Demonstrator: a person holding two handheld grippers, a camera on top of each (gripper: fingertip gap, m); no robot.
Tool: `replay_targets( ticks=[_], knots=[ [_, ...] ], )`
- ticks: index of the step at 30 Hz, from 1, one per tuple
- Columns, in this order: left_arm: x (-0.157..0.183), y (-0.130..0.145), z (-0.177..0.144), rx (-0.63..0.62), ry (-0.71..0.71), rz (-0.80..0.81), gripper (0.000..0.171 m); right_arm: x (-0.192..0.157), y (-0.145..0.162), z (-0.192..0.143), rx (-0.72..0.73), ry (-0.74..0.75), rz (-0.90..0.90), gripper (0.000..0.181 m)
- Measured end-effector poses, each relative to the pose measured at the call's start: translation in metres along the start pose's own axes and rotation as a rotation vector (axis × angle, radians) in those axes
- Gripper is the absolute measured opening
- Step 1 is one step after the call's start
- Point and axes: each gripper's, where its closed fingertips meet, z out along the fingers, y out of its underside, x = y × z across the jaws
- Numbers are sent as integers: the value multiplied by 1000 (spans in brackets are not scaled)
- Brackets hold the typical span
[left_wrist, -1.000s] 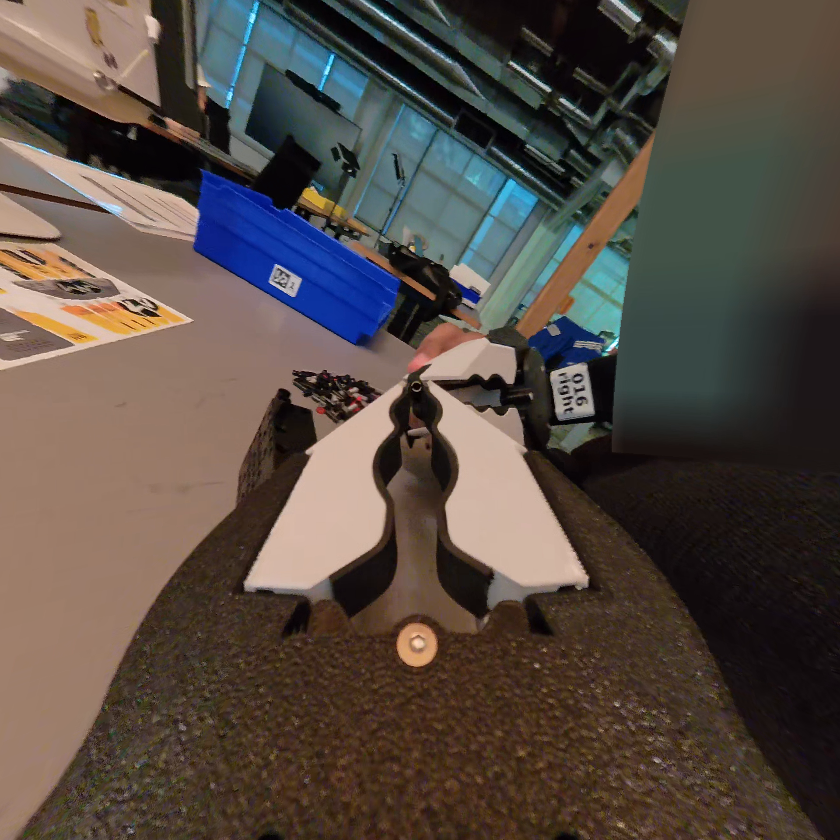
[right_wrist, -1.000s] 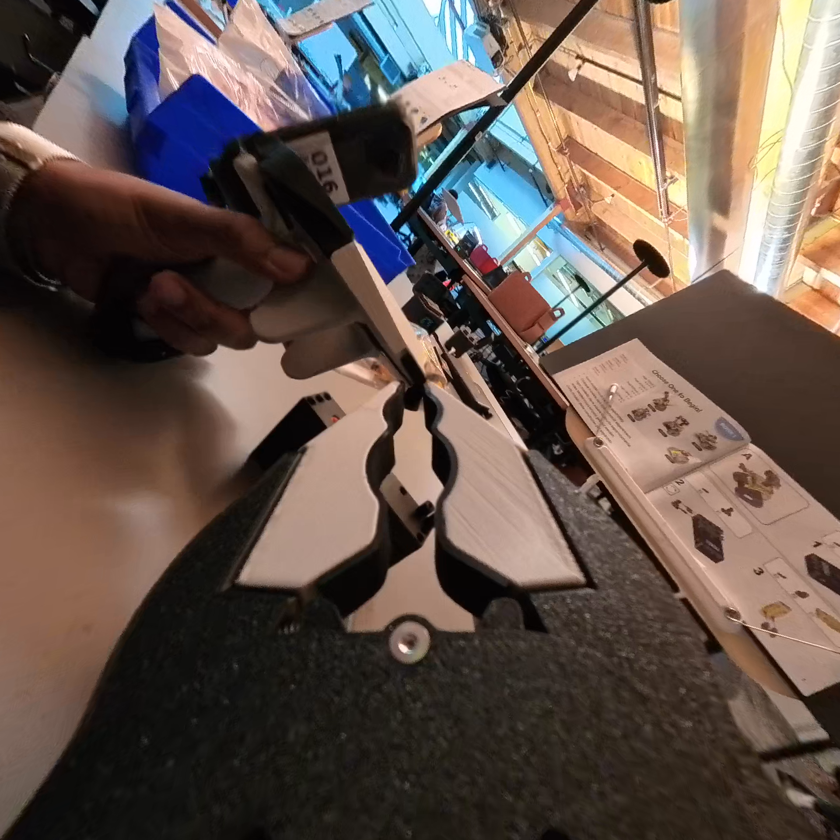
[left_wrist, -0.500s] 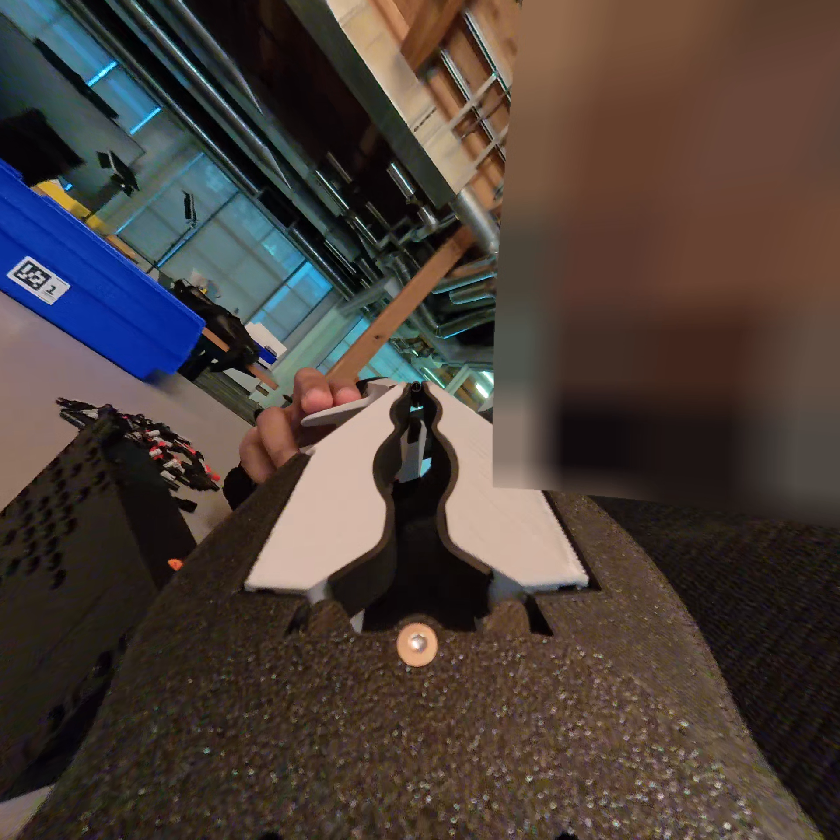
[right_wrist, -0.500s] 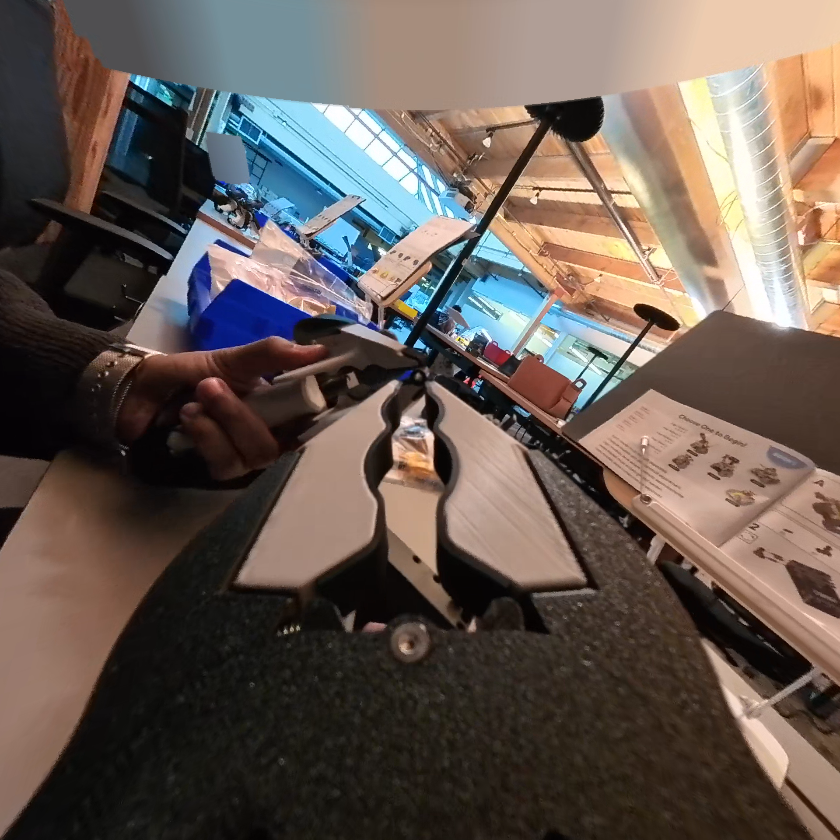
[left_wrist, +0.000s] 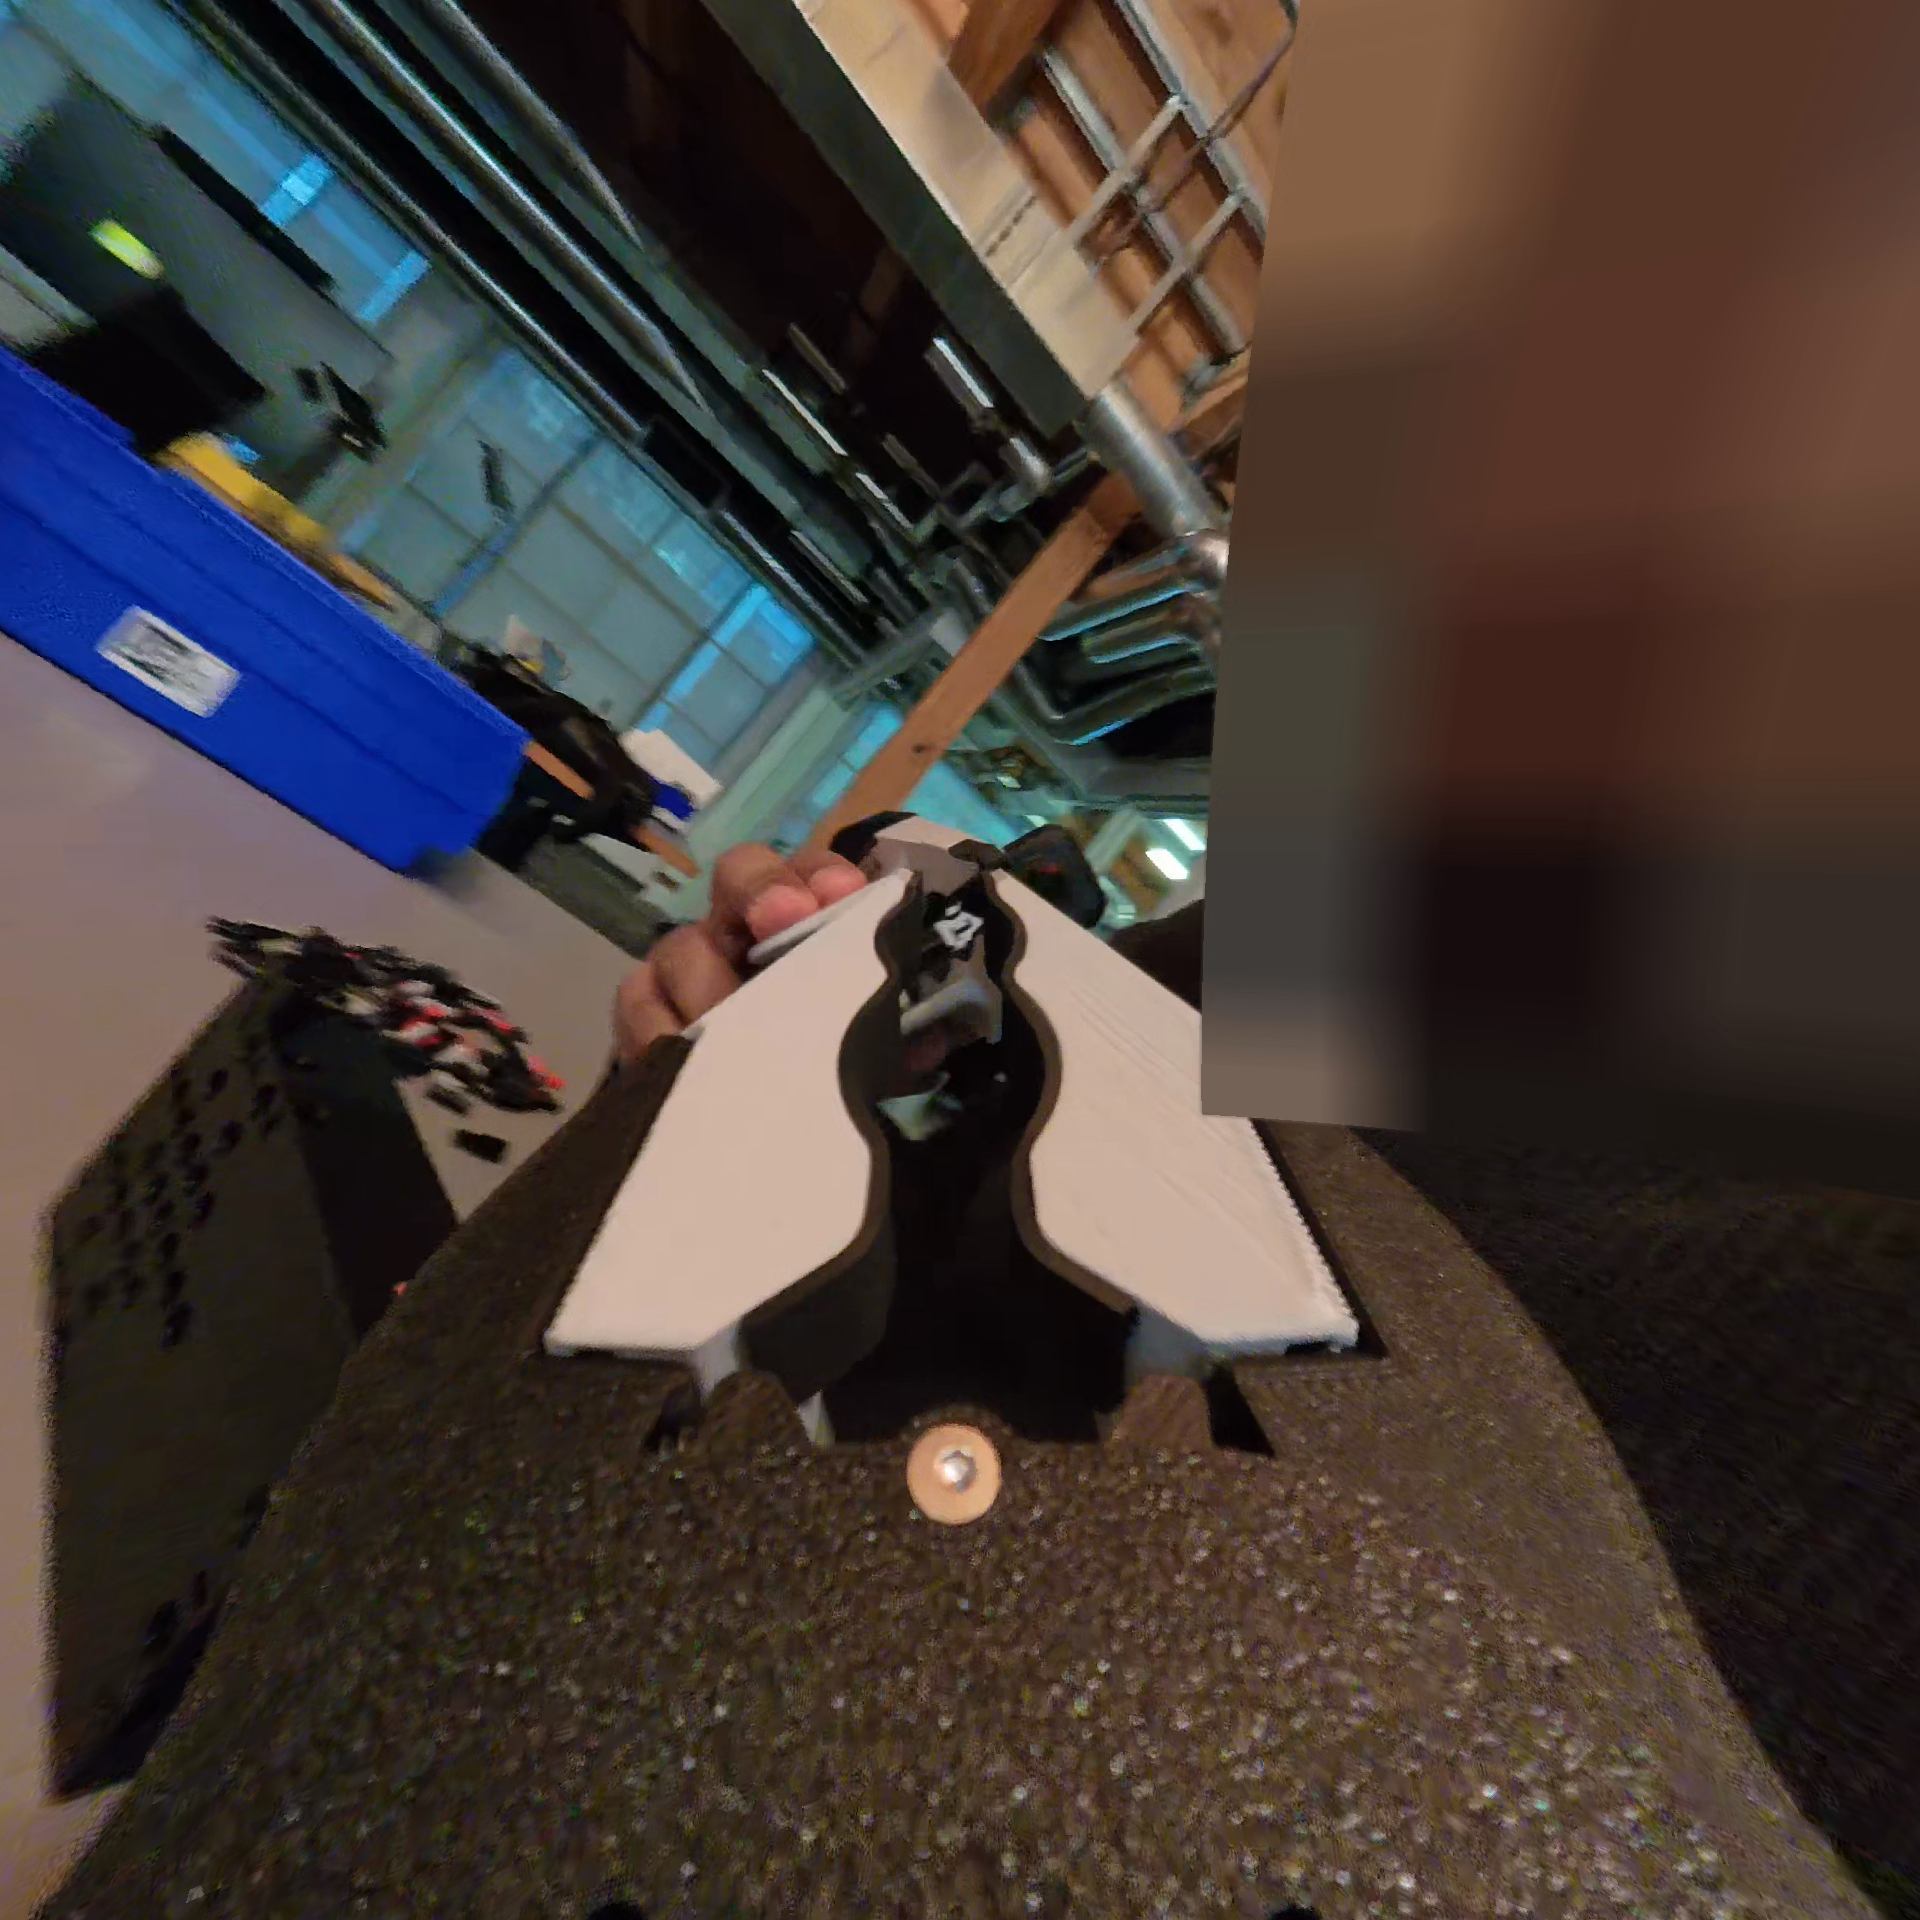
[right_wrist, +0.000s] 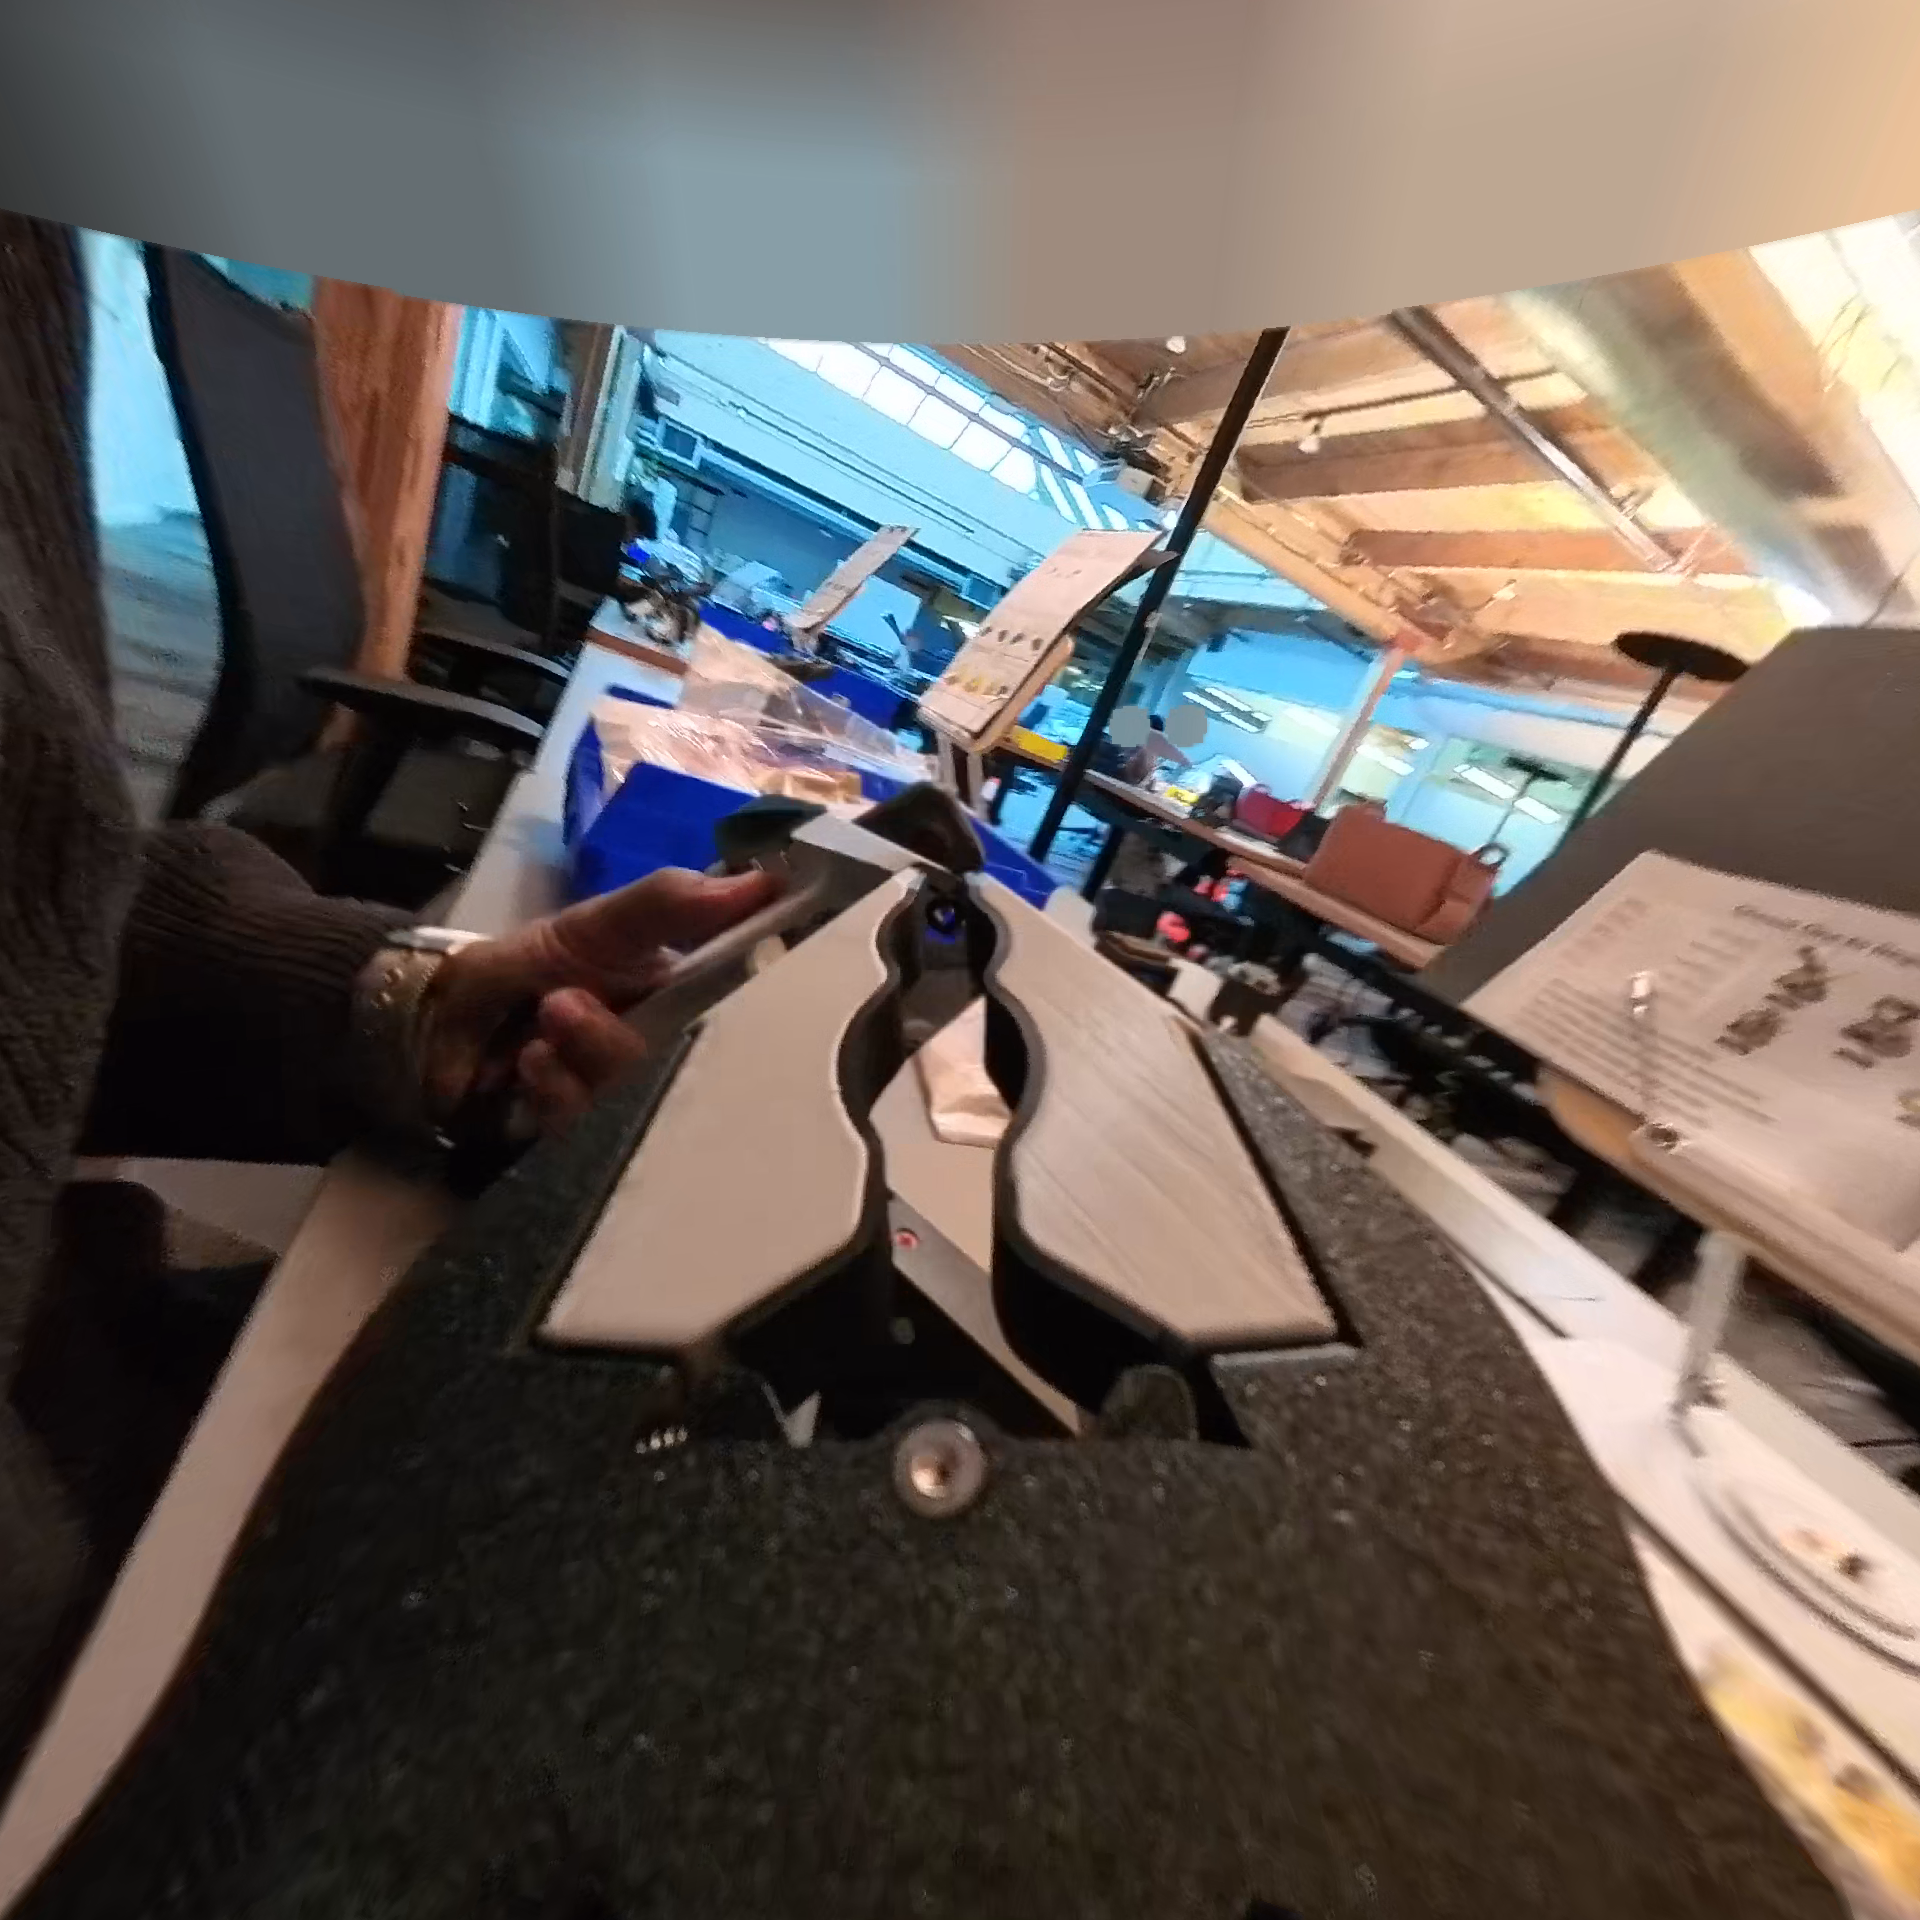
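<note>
Left wrist view: my left tool (left_wrist: 951, 883) tilts up off the counter (left_wrist: 135, 831), tips nearly closed, nothing gripped; black perforated box (left_wrist: 208, 1247) sits lower left. Right wrist view: right tool (right_wrist: 943, 878) tips nearly closed, empty; a hand (right_wrist: 551, 997) grips the other tool's handle.

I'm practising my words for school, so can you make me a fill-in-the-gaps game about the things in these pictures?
1. The big bin at the far side of the table is ___.
2. The box with many little holes is ___.
3. In the right wrist view, a hand holds the other ___.

Missing words: blue; black; gripper.
</note>
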Motion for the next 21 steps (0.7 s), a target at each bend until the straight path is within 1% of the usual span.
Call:
replay_targets(
  ticks=[1, 4, 8, 11, 13, 17, 21],
  knots=[
    [-1, -2, -1, 4, -43, 60, 12, 1, -1, -1, 8, -17, 53, 6],
    [-2, -1, -1, -26, -137, 228, 15, 6, 2, -3, 5, -61, 228, 7],
    [-9, 8, 3, -95, -248, 388, 16, 11, 9, -6, -15, -109, 428, 6],
    [-14, 10, 3, -127, -340, 526, 17, 11, 13, -6, -30, -135, 500, 6],
    [-13, 11, 4, -136, -363, 594, 17, 10, 16, -6, -44, -147, 522, 6],
    [-13, 12, 4, -152, -380, 642, 16, 8, 20, -5, -60, -177, 594, 6],
    [-18, 17, 4, -193, -401, 652, 4, 8, 19, -6, -48, -216, 685, 6]
  ],
)
